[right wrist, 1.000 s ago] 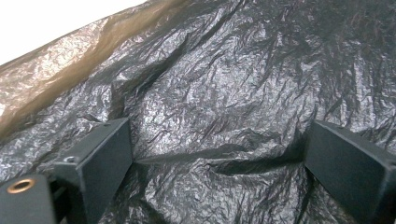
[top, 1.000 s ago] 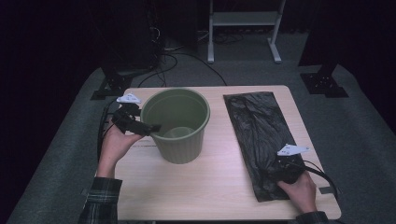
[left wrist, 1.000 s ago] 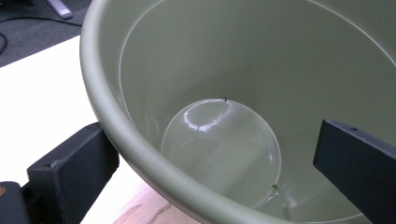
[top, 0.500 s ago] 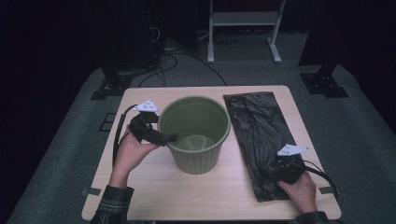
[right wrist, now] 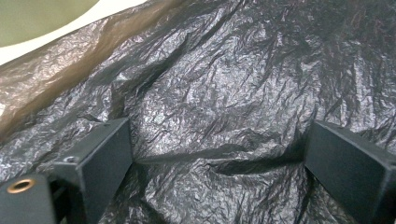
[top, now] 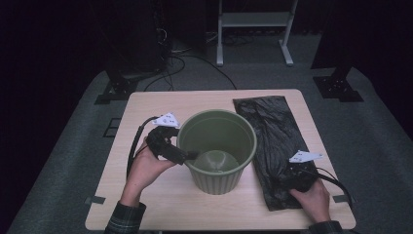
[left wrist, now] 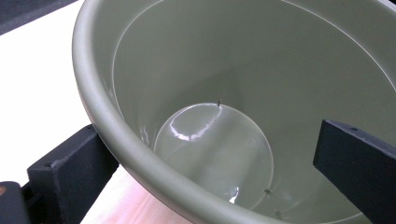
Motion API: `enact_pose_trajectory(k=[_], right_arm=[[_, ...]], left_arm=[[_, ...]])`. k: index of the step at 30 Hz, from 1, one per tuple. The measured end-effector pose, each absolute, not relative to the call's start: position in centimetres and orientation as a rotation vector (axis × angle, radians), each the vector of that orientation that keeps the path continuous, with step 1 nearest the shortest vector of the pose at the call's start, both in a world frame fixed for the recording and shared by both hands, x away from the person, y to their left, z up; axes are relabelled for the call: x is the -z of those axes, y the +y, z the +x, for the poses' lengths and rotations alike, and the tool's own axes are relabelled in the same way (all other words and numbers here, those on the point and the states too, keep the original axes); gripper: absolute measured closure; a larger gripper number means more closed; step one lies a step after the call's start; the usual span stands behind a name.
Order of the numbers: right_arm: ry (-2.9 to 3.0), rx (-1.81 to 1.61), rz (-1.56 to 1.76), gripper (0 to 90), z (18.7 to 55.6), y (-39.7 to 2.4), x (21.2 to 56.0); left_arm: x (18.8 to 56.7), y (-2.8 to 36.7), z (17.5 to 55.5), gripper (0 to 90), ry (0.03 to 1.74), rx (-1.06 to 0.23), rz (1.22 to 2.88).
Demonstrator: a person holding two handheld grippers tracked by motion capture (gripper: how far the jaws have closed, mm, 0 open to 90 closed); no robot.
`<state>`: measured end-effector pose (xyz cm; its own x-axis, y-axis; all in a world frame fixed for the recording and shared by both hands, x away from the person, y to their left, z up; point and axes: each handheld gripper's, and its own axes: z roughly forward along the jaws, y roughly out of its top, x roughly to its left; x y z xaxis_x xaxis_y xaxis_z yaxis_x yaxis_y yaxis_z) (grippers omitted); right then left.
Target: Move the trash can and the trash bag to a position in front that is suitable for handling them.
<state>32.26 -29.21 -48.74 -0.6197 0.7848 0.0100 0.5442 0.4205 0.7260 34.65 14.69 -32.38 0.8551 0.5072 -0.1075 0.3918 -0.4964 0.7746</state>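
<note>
A: Straddling the rim, was it? Where did the left gripper (top: 187, 155) sit?

B: At the bin's (top: 217, 148) left side, in the high view. One jaw reached inside the green bin, the other stayed outside, with the rim between them. In the left gripper view the jaws stood well apart, the wall running between them and touching neither that I could make out.

A: So spread, not pinching?

B: Spread wide, as far as that view showed. The bin (left wrist: 224, 107) stood upright near the middle of the table (top: 195, 102), its round floor shiny.

A: And the bag?

B: The black bag (top: 270, 141) lay flat along the table's right side, just beside the bin, crumpled all over.

A: The right gripper (top: 297, 178)?

B: It rested on the near end of the bag, held by the person's right hand (top: 311, 199). In the right gripper view its jaws were spread too, both pressed down on the bag (right wrist: 219, 102), with a low fold of plastic lying between them. They were not closed on it.

A: The left hand (top: 143, 170)?

B: Wrapped around the left gripper's handle, cable looping behind.
</note>
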Motion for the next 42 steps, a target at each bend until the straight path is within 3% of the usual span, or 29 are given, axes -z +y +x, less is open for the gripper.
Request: enact_pose_trajectory(k=[25, 34, 42], right_arm=[[2.348, -1.017, 1.145, 6.5, 32.3, -29.2, 48.7], [2.349, -1.016, 1.144, 6.5, 32.3, -29.2, 48.7], [2.349, -1.016, 1.145, 6.4, 32.3, -29.2, 48.7]], left_arm=[[31.3, 15.1, 33.5, 0.0, 0.634, -0.186, 2.166], [29.1, 17.5, 33.2, 0.0, 0.656, -0.251, 2.084], [30.9, 20.5, 31.6, 0.0, 0.72, -0.274, 2.056]])
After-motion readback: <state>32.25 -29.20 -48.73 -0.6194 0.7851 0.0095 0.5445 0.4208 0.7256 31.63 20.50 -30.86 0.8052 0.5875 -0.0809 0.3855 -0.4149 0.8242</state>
